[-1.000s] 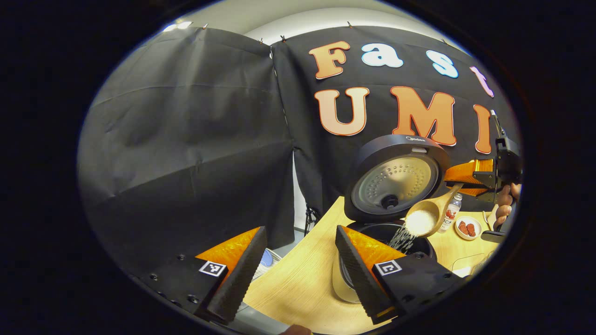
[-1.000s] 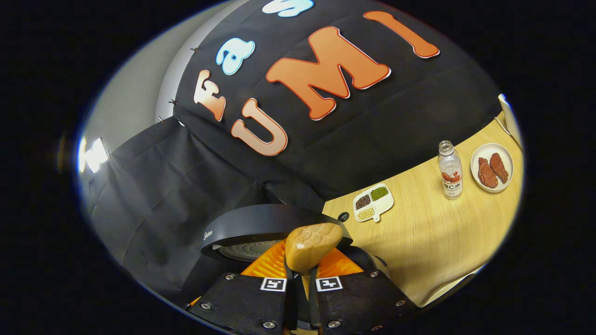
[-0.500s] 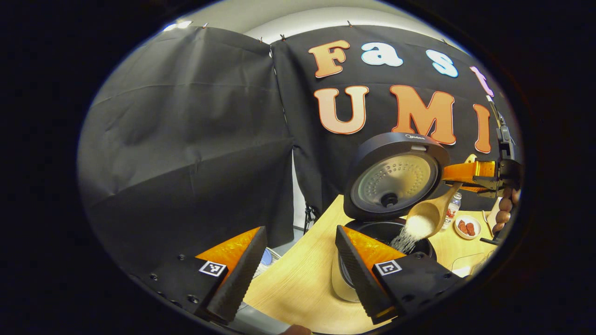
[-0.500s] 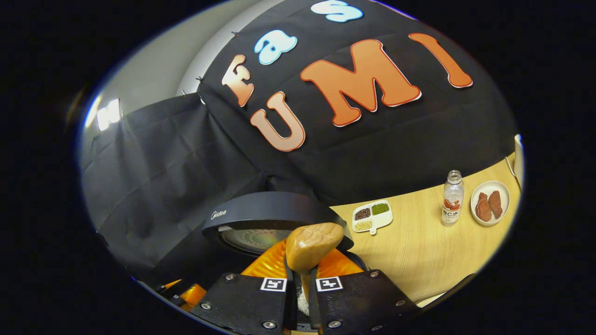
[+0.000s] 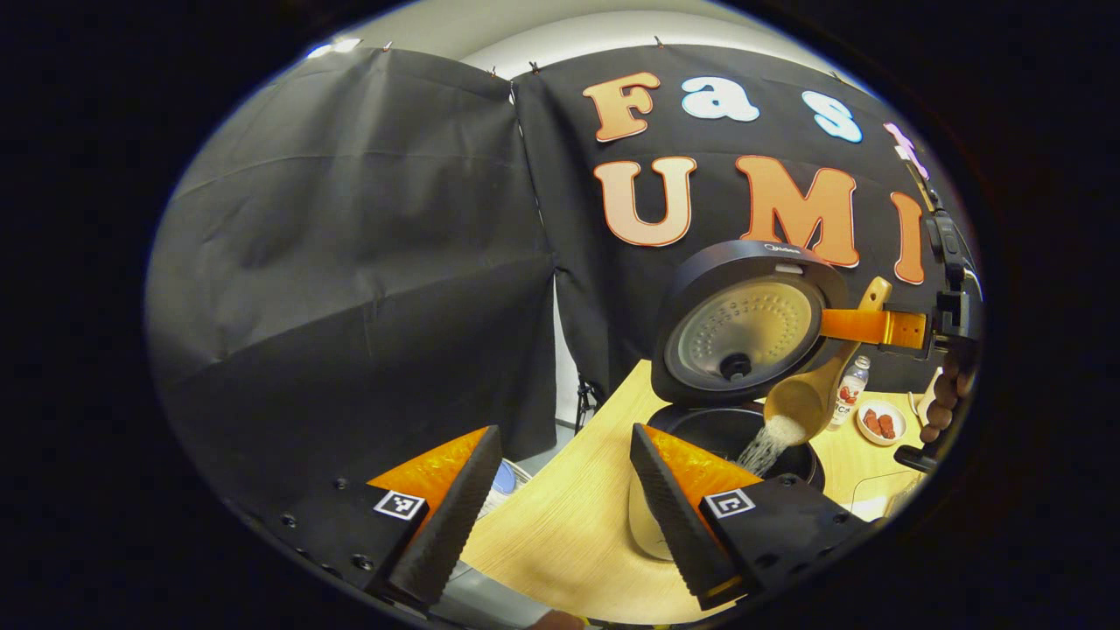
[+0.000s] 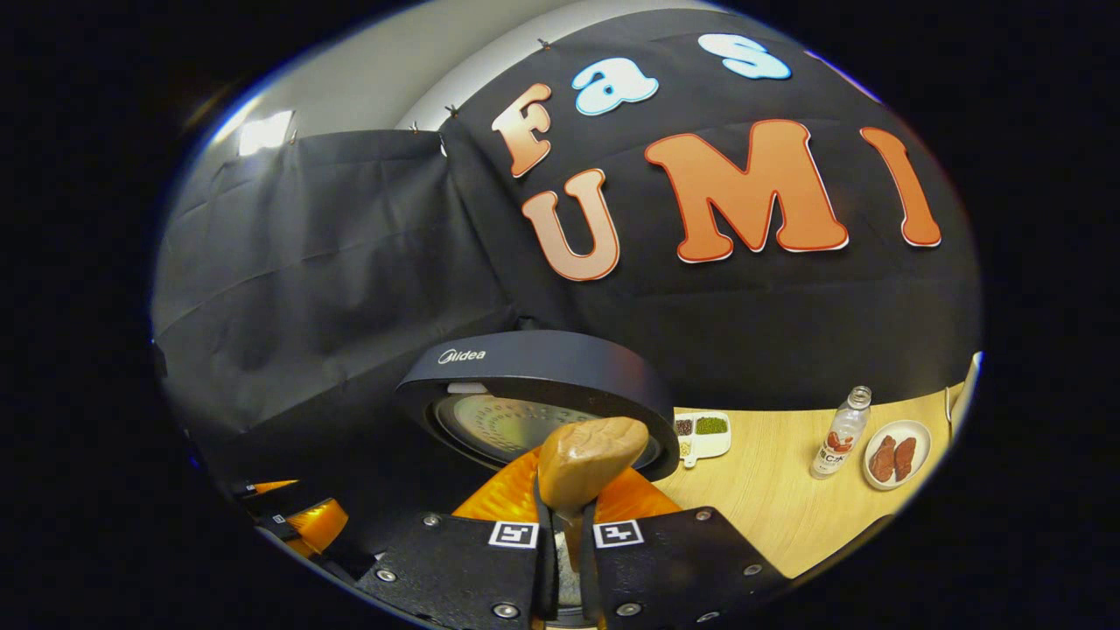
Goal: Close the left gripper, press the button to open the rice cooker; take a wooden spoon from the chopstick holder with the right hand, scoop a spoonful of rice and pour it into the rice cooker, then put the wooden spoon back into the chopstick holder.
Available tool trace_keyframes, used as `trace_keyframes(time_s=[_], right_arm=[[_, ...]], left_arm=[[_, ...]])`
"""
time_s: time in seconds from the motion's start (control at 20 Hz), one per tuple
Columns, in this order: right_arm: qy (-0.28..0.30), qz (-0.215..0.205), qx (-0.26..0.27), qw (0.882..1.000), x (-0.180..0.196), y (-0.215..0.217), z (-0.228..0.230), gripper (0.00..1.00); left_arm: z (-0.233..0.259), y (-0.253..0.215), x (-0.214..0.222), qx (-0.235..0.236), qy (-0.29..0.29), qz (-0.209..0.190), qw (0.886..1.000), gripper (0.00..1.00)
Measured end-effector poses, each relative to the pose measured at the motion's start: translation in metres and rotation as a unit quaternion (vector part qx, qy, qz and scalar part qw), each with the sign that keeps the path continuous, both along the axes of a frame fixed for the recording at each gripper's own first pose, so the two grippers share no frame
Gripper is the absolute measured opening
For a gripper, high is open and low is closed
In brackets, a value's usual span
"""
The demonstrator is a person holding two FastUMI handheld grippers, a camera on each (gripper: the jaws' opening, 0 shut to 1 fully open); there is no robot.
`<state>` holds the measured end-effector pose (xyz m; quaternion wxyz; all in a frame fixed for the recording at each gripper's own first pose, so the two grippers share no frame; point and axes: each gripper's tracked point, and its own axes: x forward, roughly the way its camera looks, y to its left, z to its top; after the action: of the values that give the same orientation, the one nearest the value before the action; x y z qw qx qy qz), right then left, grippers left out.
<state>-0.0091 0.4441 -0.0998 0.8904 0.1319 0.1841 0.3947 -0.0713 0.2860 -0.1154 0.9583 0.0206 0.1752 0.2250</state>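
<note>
In the left gripper view, the rice cooker [image 5: 726, 437] stands on the tabletop [image 5: 569, 534] at about 4 o'clock, and its lid [image 5: 748, 328] stands open behind the pot. The wooden spoon [image 5: 809, 394] hangs over the pot at the right side of the lid, tilted, and rice [image 5: 766, 446] falls from it into the pot. At 3 o'clock from the spoon are the right tongs [image 5: 875, 325], closed on its handle. A bottle [image 5: 849, 394] and a plate [image 5: 878, 423] stand on the tabletop behind the spoon, the plate to the right of the bottle. The left tongs [image 5: 560, 490] are at 6 o'clock, open, in front of the cooker.

In the right gripper view, a divided dish [image 6: 704, 433] lies on the tabletop just right of the lid, at 4 o'clock.
</note>
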Motion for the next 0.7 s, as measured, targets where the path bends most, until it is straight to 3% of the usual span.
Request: trace_keyframes(time_s=[0.15, 0.35, 0.4, 0.6, 0.7], right_arm=[[-0.063, 0.036, -0.040, 0.997, -0.011, 0.014, 0.003, 0.09], [-0.155, 0.074, -0.081, 0.982, -0.032, 0.026, 0.013, 0.09], [-0.164, 0.084, -0.082, 0.979, -0.037, 0.030, 0.016, 0.09], [-0.202, 0.102, -0.091, 0.970, -0.048, 0.033, 0.023, 0.09], [-0.190, 0.100, -0.084, 0.973, -0.046, 0.030, 0.018, 0.09]], left_arm=[[-0.002, 0.002, -0.005, -0.001, 0.002, 0.003, 1.000, 0.96], [-0.005, 0.002, -0.008, -0.002, 0.007, 0.005, 1.000, 1.00], [-0.004, 0.003, -0.009, 0.000, 0.006, 0.006, 1.000, 0.96], [0.001, 0.005, -0.013, 0.009, 0.004, 0.010, 1.000, 1.00], [0.000, 0.004, -0.015, 0.006, 0.005, 0.011, 1.000, 1.00]])
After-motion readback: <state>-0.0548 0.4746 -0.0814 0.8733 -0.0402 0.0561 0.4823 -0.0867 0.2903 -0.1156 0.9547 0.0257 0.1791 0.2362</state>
